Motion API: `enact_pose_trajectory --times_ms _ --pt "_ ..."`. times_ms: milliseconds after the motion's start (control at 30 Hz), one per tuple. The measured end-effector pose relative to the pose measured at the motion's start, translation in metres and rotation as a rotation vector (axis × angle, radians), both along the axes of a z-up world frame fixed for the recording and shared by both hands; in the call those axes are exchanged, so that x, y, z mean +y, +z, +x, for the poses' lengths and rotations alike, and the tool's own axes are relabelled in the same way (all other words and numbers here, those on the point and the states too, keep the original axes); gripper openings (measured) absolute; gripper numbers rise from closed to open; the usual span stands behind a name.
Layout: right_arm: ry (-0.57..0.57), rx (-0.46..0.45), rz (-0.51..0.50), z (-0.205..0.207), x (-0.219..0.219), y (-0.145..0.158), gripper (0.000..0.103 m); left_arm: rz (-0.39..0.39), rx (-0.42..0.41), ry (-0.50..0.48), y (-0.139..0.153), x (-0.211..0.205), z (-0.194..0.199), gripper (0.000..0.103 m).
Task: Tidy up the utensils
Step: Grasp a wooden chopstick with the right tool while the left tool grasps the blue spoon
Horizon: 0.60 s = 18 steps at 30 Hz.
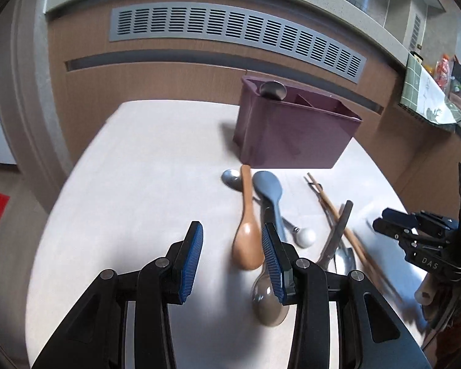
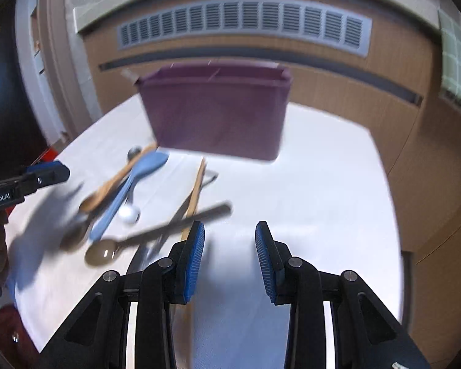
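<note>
A purple utensil caddy (image 1: 295, 135) stands at the far side of the white table (image 1: 138, 169), with a metal ladle bowl (image 1: 272, 89) showing in its left compartment. It also shows in the right wrist view (image 2: 218, 113). In front of it lie a wooden spoon (image 1: 247, 230), a blue spatula (image 1: 269, 190), a metal spoon (image 1: 269, 298), a white-tipped utensil (image 1: 305, 236) and chopsticks (image 1: 338, 212). My left gripper (image 1: 232, 261) is open and empty, just left of the wooden spoon. My right gripper (image 2: 230, 258) is open and empty, right of the pile (image 2: 129, 203).
A wooden cabinet with a grey vent grille (image 1: 236, 27) stands behind the table. A cluttered counter (image 1: 436, 92) is at the far right. The right gripper's body (image 1: 415, 233) shows at the table's right edge. The table's right half (image 2: 322, 200) is bare.
</note>
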State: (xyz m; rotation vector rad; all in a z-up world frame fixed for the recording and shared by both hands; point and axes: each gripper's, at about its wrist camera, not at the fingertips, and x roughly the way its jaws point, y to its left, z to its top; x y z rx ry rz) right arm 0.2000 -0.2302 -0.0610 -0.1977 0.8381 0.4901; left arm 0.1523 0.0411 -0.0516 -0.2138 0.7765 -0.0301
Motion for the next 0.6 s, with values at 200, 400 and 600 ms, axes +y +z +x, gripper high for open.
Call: enact_pose_trajectory --times_ms 200,400,600 --pt "-0.014 0.057 0.036 -0.003 -0.001 -0.008 0.032 -0.019 0.012 0.01 -0.002 0.005 -0.002 0.041" --pt "0.035 0.073 0.024 -0.009 0.011 -0.013 0.025 -0.036 0.051 0.011 -0.011 0.003 0.002 0.041" --pt "0.11 0.078 0.016 -0.007 0.03 -0.017 0.009 -0.04 0.063 0.002 -0.014 0.001 0.002 0.041"
